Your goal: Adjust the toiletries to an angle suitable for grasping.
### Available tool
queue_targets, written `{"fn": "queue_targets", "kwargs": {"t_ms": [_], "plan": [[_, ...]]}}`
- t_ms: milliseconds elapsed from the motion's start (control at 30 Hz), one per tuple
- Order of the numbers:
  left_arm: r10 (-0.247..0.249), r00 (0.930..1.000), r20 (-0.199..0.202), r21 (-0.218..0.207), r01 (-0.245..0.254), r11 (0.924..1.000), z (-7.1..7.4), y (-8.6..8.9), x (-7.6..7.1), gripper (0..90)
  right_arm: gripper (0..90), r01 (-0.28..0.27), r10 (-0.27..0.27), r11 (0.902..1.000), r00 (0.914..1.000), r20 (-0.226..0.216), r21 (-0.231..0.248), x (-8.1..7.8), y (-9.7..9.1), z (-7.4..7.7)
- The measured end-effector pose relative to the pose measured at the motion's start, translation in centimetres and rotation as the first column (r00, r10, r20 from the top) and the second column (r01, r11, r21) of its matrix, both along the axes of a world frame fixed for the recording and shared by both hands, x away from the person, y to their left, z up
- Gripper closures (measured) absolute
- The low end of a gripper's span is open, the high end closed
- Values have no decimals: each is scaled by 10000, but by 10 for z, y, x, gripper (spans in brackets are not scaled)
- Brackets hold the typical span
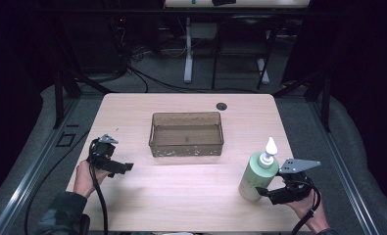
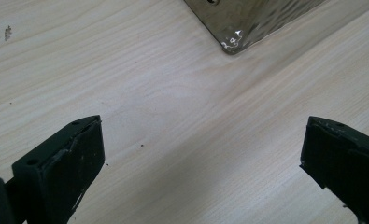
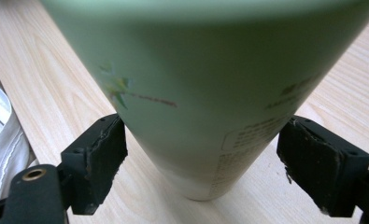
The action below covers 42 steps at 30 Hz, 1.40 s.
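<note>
The pale green pump bottle carries a small leafy sprig drawn in green and yellow with a thin reddish stem, plus blocks of fine print lower down; in the right gripper view the print is too blurred to read, and no brand can be made out. Its body is smooth and matte, fading to near white at the base, and it is topped by a white pump head. It stands on the desk near the front right corner, leaning slightly.

The right gripper has its fingers spread wide on either side of the bottle's lower body, the pads at or just beside its sides without clearly pressing it.

A translucent brown plastic bin sits near the middle of the desk, well apart from the bottle.

The left gripper hovers at the front left with its fingers wide open around bare wood, one rounded corner of the bin ahead of it.
</note>
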<state>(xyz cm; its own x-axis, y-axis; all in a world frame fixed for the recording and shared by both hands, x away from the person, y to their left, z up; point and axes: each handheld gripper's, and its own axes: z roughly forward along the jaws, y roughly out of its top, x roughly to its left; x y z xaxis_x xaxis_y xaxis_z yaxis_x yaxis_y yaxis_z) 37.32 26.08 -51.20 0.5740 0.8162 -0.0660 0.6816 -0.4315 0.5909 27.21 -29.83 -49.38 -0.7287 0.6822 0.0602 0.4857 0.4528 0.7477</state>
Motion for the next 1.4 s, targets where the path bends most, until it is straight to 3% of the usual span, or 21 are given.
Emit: {"fn": "queue_targets", "kwargs": {"t_ms": [1400], "plan": [[12,10000,-23,23,-12,10000,0,0,0,0,226,-669,688,9969,9966,447,-422,26,55,-5]]}}
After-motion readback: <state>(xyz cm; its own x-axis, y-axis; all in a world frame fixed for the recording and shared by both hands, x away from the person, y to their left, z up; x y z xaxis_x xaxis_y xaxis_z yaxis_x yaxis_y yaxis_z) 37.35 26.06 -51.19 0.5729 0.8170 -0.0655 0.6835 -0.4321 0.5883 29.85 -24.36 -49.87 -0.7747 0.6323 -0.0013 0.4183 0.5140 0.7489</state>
